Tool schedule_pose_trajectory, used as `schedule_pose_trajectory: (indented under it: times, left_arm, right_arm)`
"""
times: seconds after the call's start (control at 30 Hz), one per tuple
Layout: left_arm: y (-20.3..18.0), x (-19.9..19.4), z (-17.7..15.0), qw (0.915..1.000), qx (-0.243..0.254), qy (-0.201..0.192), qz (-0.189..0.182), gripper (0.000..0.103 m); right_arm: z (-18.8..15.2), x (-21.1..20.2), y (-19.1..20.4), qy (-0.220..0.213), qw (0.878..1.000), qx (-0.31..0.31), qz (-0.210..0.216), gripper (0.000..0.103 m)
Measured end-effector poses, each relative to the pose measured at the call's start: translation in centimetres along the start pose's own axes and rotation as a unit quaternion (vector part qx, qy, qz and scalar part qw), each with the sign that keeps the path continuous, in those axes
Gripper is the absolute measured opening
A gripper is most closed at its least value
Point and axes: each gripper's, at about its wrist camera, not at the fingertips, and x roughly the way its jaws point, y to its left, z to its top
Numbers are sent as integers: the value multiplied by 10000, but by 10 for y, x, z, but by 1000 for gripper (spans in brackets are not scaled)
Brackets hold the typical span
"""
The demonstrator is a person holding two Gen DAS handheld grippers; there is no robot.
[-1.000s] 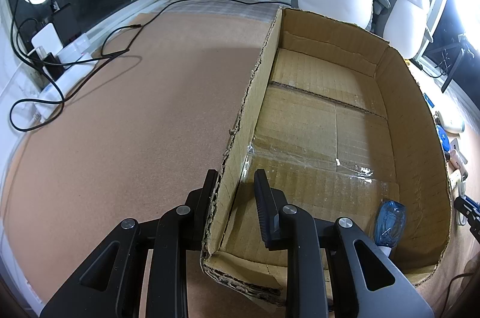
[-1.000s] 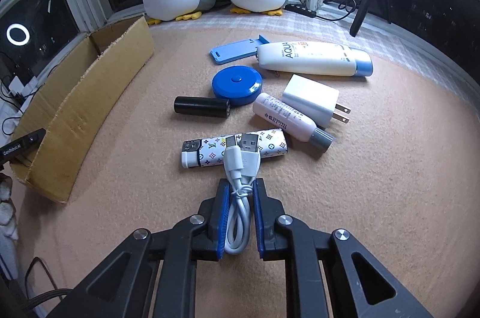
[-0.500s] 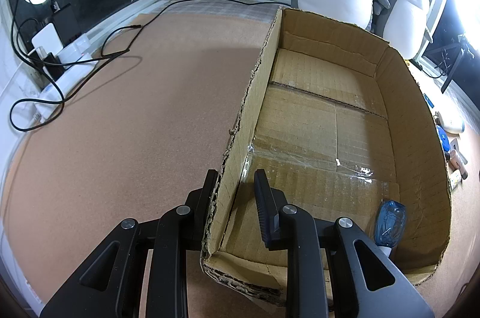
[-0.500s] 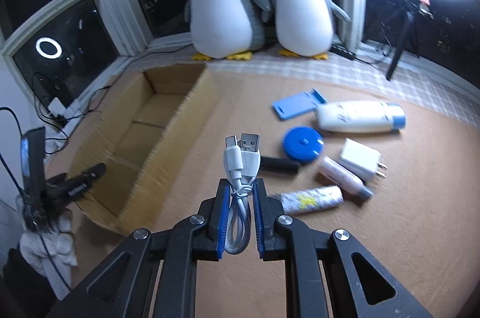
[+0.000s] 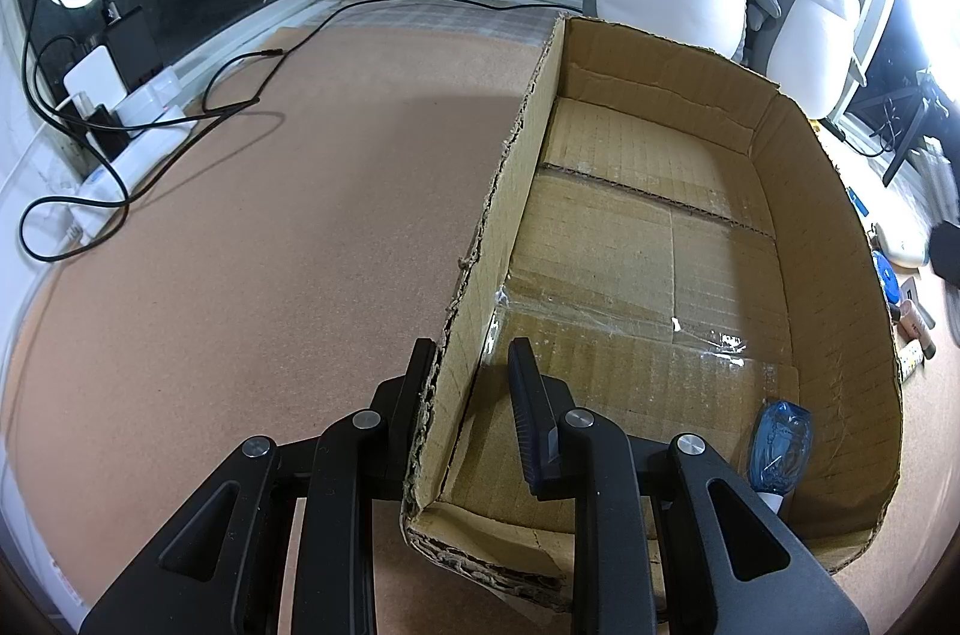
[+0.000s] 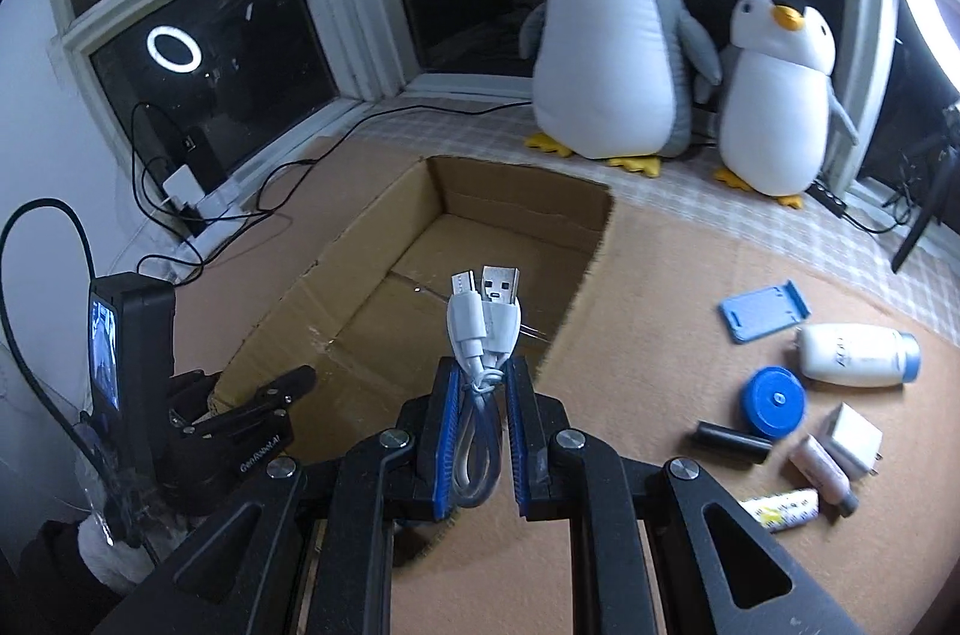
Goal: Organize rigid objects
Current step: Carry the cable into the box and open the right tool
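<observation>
Currently the right claw point(image 6: 478, 440) clamps the coiled USB cable point(image 6: 483, 335) above the cardboard box point(image 6: 528, 200); the left claw point(image 5: 473, 398) straddles the box's near wall, slightly apart. Next: lower, release inside.

Left jaws straddle the near left wall of the cardboard box point(image 5: 690, 239); a small bottle point(image 5: 780, 446) lies inside, right of them. Ahead of the right jaws, the box; loose items point(image 6: 798, 419) lie to their right.
</observation>
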Motion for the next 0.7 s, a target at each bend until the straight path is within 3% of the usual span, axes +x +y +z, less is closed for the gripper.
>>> schedule_pose_trajectory:
  times: [0.53,0.57,0.6,0.67,0.7]
  left_arm:
    - [0,0,0,10000,-2,0,-6,23]
    - [0,0,0,10000,-1,0,-5,23]
    - [0,0,0,10000,1,0,-4,23]
    - [0,0,0,10000,4,0,-3,23]
    - [0,0,0,10000,11,-1,1,23]
  right_arm:
    - [7,32,25,246,9993,-198,188,17]
    - [8,32,25,259,9992,-211,206,32]
    - [8,31,26,253,9992,-215,221,55]
    - [8,26,26,104,9996,-178,176,73]
    - [8,23,25,14,9997,-163,153,73]
